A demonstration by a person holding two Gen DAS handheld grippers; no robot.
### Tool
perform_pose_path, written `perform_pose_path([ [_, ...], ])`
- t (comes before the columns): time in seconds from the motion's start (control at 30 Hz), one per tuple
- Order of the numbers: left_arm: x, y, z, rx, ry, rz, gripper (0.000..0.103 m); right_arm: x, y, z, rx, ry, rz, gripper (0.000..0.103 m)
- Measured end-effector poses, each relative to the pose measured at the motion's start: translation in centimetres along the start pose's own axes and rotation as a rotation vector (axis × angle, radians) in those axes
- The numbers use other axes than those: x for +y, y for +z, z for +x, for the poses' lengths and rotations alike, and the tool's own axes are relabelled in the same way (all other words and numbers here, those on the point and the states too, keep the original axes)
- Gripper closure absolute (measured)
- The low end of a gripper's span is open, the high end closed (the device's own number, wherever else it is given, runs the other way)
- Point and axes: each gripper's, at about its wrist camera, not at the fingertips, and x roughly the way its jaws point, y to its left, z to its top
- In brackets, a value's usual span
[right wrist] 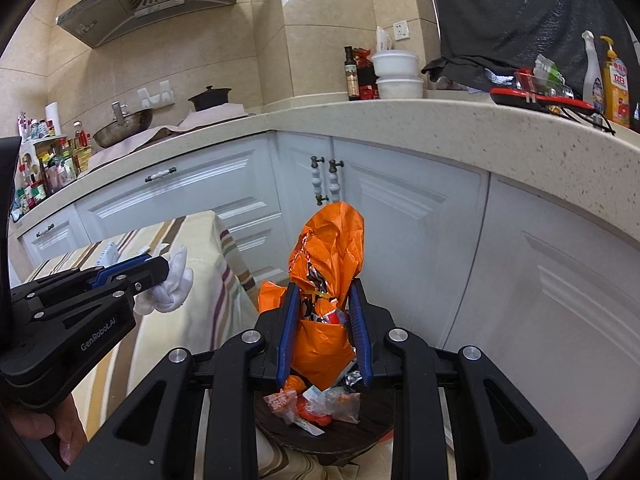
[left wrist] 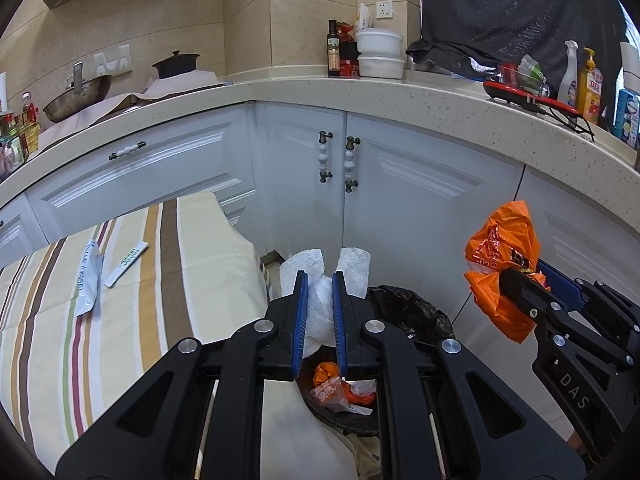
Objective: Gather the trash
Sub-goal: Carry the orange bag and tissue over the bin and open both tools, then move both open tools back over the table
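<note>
My left gripper [left wrist: 320, 280] is shut on a crumpled white paper towel [left wrist: 348, 270] and holds it above a dark trash bin [left wrist: 420, 316] lined with a black bag. The towel also shows in the right wrist view [right wrist: 172, 284]. My right gripper [right wrist: 324, 292] is shut on an orange plastic bag [right wrist: 328, 248] over the bin [right wrist: 360, 436], which holds orange and white wrappers [right wrist: 316, 400]. In the left wrist view the orange bag [left wrist: 500, 248] hangs to the right. A white packet [left wrist: 86, 280] and a paper strip [left wrist: 126, 262] lie on the striped tablecloth [left wrist: 180, 280].
White cabinet doors [left wrist: 400, 200] stand close behind the bin under a speckled counter [left wrist: 400, 96]. The counter carries a dark bottle [left wrist: 333, 50], stacked white bowls [left wrist: 379, 54], a red tray [left wrist: 524, 96] and detergent bottles [left wrist: 588, 88]. A wok [left wrist: 76, 98] sits at the left.
</note>
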Motion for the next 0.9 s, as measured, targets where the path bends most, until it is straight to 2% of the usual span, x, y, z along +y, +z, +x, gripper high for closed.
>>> perform_pose_path([
  [0.33, -1.1, 0.4, 3.2, 0.028, 0.002, 0.001, 0.091, -1.3, -0.3, 2.5, 0.025, -0.010, 0.012, 0.077],
  [0.43, -1.2, 0.4, 3.9, 0.030, 0.011, 0.001, 0.087, -1.6, -0.5, 3.2, 0.025, -0.015, 0.021, 0.075],
  [0.47, -1.2, 0.3, 4.0, 0.027, 0.017, 0.001, 0.079, -1.7, -0.5, 3.4, 0.026, -0.015, 0.024, 0.070],
  [0.5, -1.1, 0.3, 4.1, 0.023, 0.028, 0.001, 0.064, -1.7, -0.6, 3.6, 0.028, -0.016, 0.026, 0.059],
  [0.57, -0.9, 0.2, 4.2, 0.014, 0.034, -0.010, 0.053, -1.7, -0.6, 3.7, 0.021, -0.026, 0.032, 0.047],
  [0.73, -0.5, 0.3, 4.6, 0.029, 0.040, -0.017, 0.050, -1.6, -0.6, 4.0, 0.021, -0.032, 0.033, 0.045],
  [0.8, -0.3, 0.3, 4.5, 0.027, 0.042, -0.024, 0.043, -1.6, -0.5, 4.0, 0.021, -0.034, 0.030, 0.044],
  [0.9, 0.1, 0.4, 4.1, 0.019, 0.044, -0.032, 0.039, -1.4, -0.6, 3.9, 0.023, -0.037, 0.029, 0.043],
])
